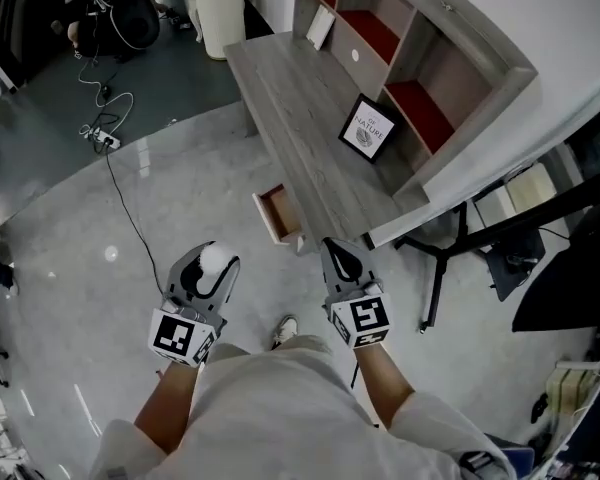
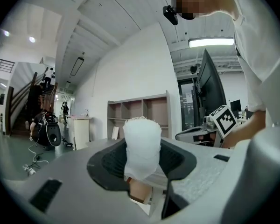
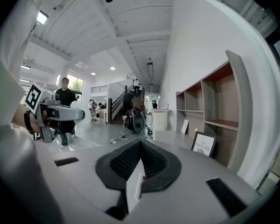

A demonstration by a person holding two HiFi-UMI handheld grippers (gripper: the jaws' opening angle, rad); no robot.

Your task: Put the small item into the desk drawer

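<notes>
You are gripping the white item [image 2: 142, 146] in your left gripper [image 1: 209, 265]. Its fingers [image 2: 107, 164] are standing wide apart and pressing on the item from both sides, and the item's top is poking up above them. Your right gripper [image 1: 341, 259] is carrying nothing, and its fingers [image 3: 126, 160] are lying closed, tip against tip. You are holding both grippers out in front of your body over the floor [image 1: 80, 228], side by side and apart from each other. The drawer [image 1: 278, 215] is hanging open ahead of the fingers, between the two grippers and nearer the right fingers' tips. The worktop [image 1: 300, 118] is stretching away beyond the right fingers. It is carrying a framed print [image 1: 368, 128] that is standing just in front of the shelves [image 1: 420, 108].
</notes>
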